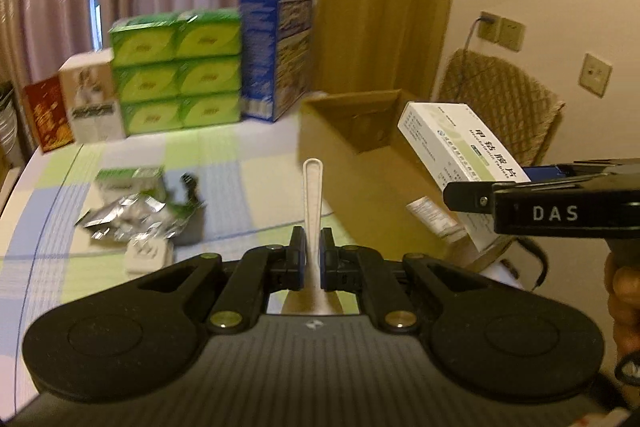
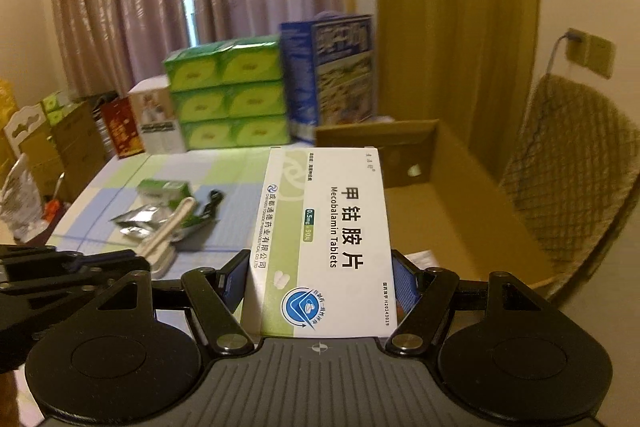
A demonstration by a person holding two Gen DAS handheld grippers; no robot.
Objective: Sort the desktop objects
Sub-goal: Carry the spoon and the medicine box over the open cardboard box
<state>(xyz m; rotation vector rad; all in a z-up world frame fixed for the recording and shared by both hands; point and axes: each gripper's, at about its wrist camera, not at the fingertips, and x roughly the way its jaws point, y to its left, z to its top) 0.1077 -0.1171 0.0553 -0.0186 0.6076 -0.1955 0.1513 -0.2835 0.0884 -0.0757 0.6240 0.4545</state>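
Two light items are held aloft: a thin, stiff white spoon (image 1: 312, 195) is clamped by its handle in the left hand-held gripper (image 1: 312, 259), and a crushable tablet box (image 2: 324, 243) is pinched across its sides in the right hand-held gripper (image 2: 320, 287), just short of the cardboard box (image 2: 440, 211) ahead.

White-and-green medicine box (image 2: 324, 247), brown carton (image 2: 448, 203), checked green-blue tablecloth (image 1: 224, 163), seemingly silver foil packets (image 1: 124, 219).

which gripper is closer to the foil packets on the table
Left. The left gripper, shut on a white spoon, is beside the foil packets; the right gripper, holding the Mecobalamin box, is farther right, by the cardboard box.
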